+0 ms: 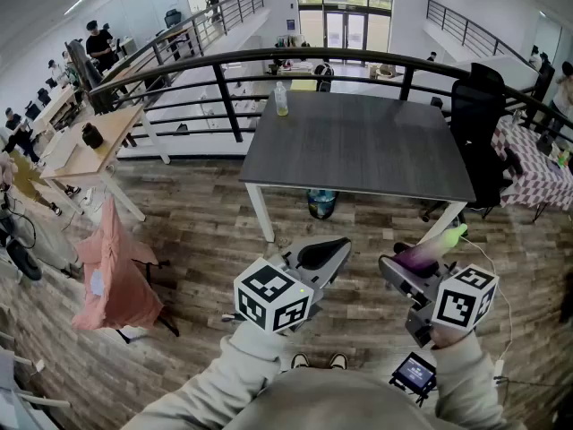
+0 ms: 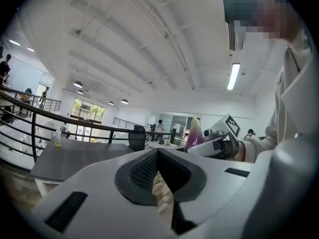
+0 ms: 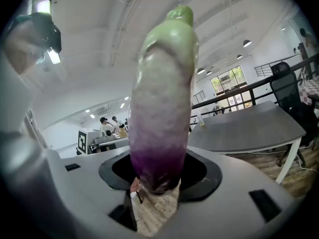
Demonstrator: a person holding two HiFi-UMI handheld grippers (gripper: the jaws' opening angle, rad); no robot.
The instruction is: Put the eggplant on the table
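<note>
Right gripper view: the right hand-held gripper [image 3: 157, 182] clasps the eggplant [image 3: 162, 108], purple at its base, pale mid-body, green-tipped.

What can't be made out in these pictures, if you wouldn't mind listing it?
- Head view: the eggplant has its lower end hidden inside the right hand-held gripper.
- Head view: the bottle on the table is too small to read its label.
- Head view: the teal container under the table has its top cut off by the tabletop edge.
- Head view: the small screen is too small to read.
</note>
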